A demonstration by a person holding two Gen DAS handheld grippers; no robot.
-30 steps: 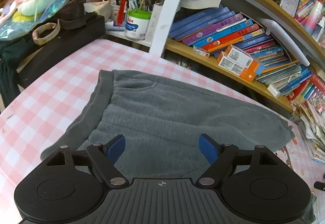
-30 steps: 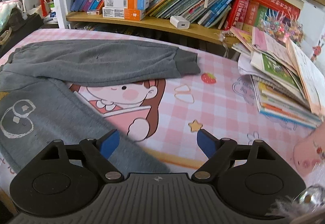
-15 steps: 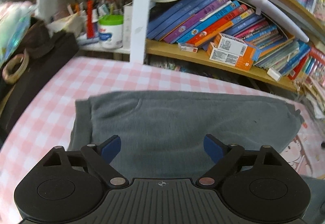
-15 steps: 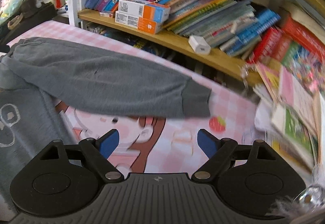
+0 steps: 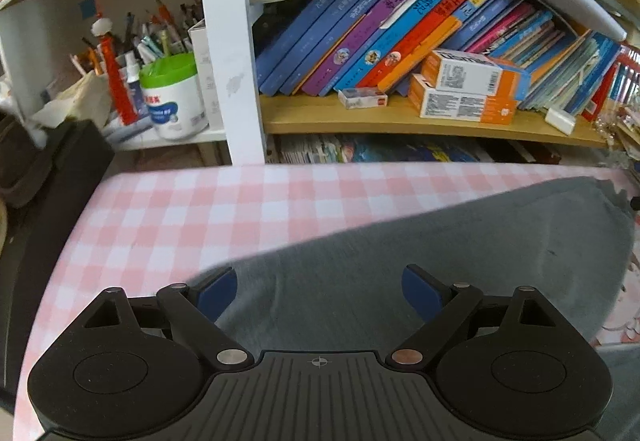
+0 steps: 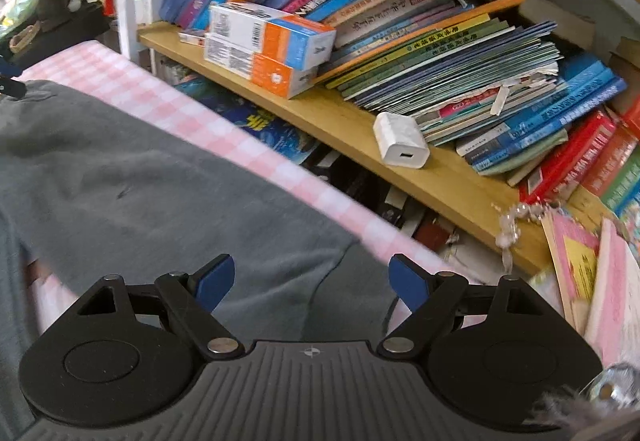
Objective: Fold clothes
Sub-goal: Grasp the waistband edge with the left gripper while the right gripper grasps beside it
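Observation:
Grey fleece trousers (image 5: 420, 241) lie flat on a pink checked tablecloth (image 5: 192, 217). In the left wrist view my left gripper (image 5: 318, 291) is open, low over the waistband end, its blue pads either side of the cloth, gripping nothing. In the right wrist view the same grey trouser leg (image 6: 140, 177) runs to a darker cuff (image 6: 352, 281). My right gripper (image 6: 310, 281) is open just above that cuff end, holding nothing.
A wooden shelf (image 5: 400, 121) with leaning books and orange boxes (image 5: 468, 89) stands close behind the table edge. A white charger (image 6: 400, 141) sits on it. A pen pot and green-lidded tub (image 5: 172, 97) stand at left, a black case (image 5: 60, 177) beside the table. Stacked books (image 6: 600, 273) lie at right.
Both grippers have moved forward and lower toward the far edge of the trousers, the left to the waistband end, the right to the cuff. Both stay open.

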